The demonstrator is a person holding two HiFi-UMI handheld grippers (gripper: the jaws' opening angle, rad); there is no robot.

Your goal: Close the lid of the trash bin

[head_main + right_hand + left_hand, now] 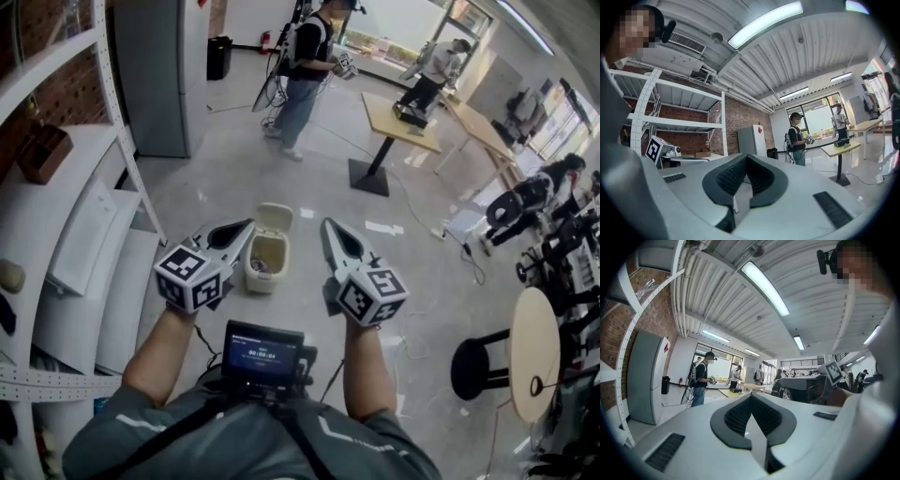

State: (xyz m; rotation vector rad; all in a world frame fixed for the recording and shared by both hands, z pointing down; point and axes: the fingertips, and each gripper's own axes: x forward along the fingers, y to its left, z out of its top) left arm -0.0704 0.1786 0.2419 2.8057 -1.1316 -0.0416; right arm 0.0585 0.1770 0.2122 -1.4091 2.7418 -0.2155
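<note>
A small cream trash bin (pixel 265 258) stands on the floor in the head view. Its lid (pixel 275 217) is swung up at the far side and some rubbish shows inside. My left gripper (pixel 246 226) hovers just left of the bin, its tips level with the rim, shut and holding nothing. My right gripper (pixel 328 225) is held to the right of the bin, also shut and holding nothing. The left gripper view shows my left gripper (pixel 751 397) with its jaws together, aimed at the room. My right gripper (pixel 746 157) looks the same in its own view. Neither view shows the bin.
White shelving (pixel 94 234) runs along the left, with a grey cabinet (pixel 164 75) behind it. A person (pixel 305 66) stands beyond the bin near a wooden table (pixel 398 122). A round table (pixel 534 352) and a black stool (pixel 478 366) are at the right.
</note>
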